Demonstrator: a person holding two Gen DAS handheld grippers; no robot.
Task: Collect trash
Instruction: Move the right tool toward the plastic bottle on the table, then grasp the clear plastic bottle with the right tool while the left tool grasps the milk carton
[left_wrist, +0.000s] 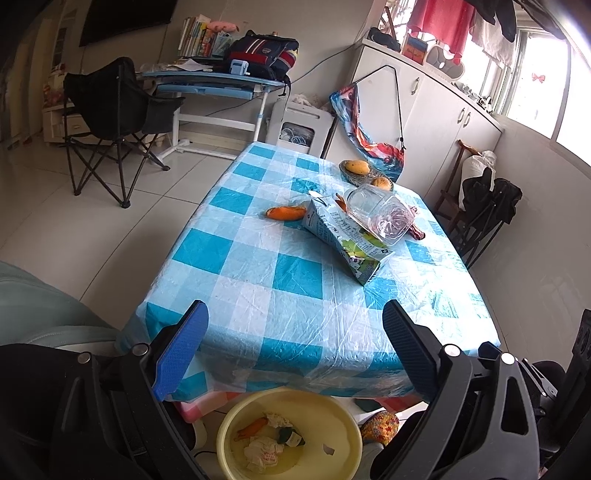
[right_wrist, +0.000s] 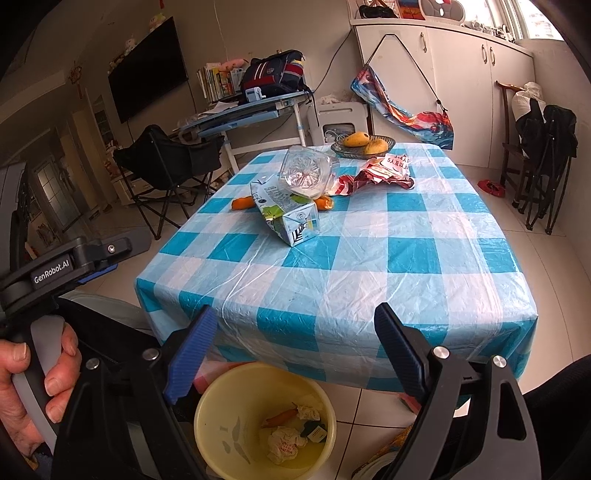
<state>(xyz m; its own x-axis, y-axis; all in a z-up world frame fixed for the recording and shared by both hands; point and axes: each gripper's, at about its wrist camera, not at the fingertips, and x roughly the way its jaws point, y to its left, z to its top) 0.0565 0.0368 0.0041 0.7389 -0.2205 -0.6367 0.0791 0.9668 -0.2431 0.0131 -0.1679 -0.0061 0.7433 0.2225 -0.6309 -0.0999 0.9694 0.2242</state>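
Note:
A blue-checked table (left_wrist: 295, 325) (right_wrist: 406, 266) carries a lying drink carton (left_wrist: 343, 240) (right_wrist: 288, 218), a clear plastic bottle (left_wrist: 380, 214) (right_wrist: 306, 173) resting on it, carrot pieces (left_wrist: 286, 213) (right_wrist: 242, 203) and a crumpled red-white wrapper (right_wrist: 376, 173). A yellow bin (left_wrist: 332, 410) (right_wrist: 214, 413) on the floor below the near edge holds crumpled paper and a carrot piece. My left gripper (left_wrist: 295, 350) is open and empty above the near edge. My right gripper (right_wrist: 295, 354) is open and empty above the bin.
A bowl of mangoes (left_wrist: 364, 171) (right_wrist: 364, 144) stands at the table's far side. A black folding chair (left_wrist: 114, 122) and a blue desk (left_wrist: 214, 81) stand beyond on the left. White cabinets (right_wrist: 461, 74) and a folded chair (right_wrist: 543, 155) are on the right.

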